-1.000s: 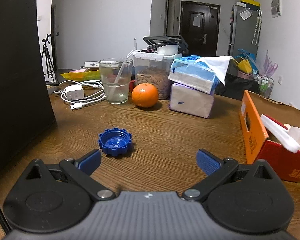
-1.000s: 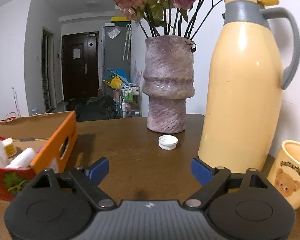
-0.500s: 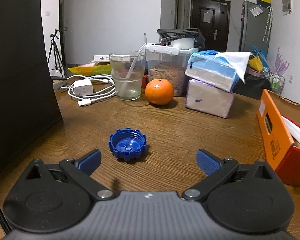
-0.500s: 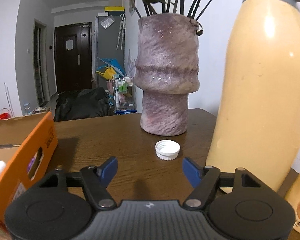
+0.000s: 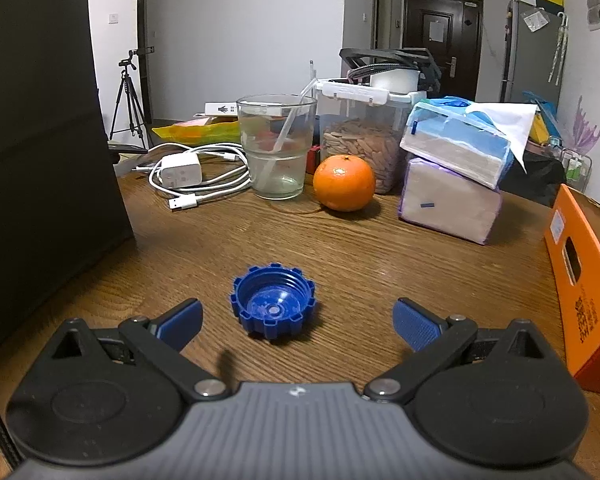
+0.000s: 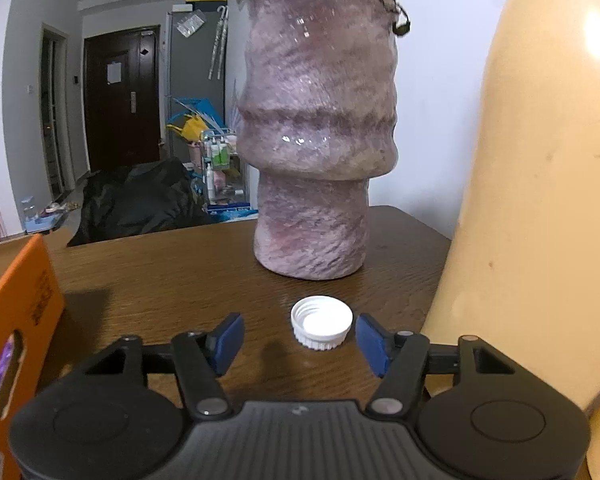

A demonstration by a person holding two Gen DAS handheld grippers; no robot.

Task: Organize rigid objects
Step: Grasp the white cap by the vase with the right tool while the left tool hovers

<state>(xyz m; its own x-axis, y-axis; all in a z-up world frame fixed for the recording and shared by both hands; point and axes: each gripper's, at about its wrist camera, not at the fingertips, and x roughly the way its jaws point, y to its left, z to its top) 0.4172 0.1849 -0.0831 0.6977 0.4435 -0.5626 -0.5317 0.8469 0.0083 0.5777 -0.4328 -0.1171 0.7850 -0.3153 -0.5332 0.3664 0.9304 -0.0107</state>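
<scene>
Your left tool (image 5: pixel 296 320) is spread wide, gripping nothing. One blue cap (image 5: pixel 273 301) lies open side up on the worktop (image 5: pixel 380 264), low in the frame centre, between the two blue pads and touching neither. Behind it, across the middle of the frame, you have one glass (image 5: pixel 277 145) with a straw, one orange (image 5: pixel 344 182) just right of it, one clear tub (image 5: pixel 362 138) behind the orange, and two tissue packs (image 5: pixel 452 184) stacked at right centre. One white charger (image 5: pixel 181 171) with its coiled cable sits left of the glass. One orange box (image 5: pixel 580 280) fills the right edge.

Your right tool (image 6: pixel 300 342) is partly spread and also holds nothing. One white cap (image 6: pixel 322 322) lies open side up between its pads, nearer the right pad, with a small gap showing. One mauve vase (image 6: pixel 318 136) stands behind it at centre, and one cream flask (image 6: pixel 540 184) fills the right side.
</scene>
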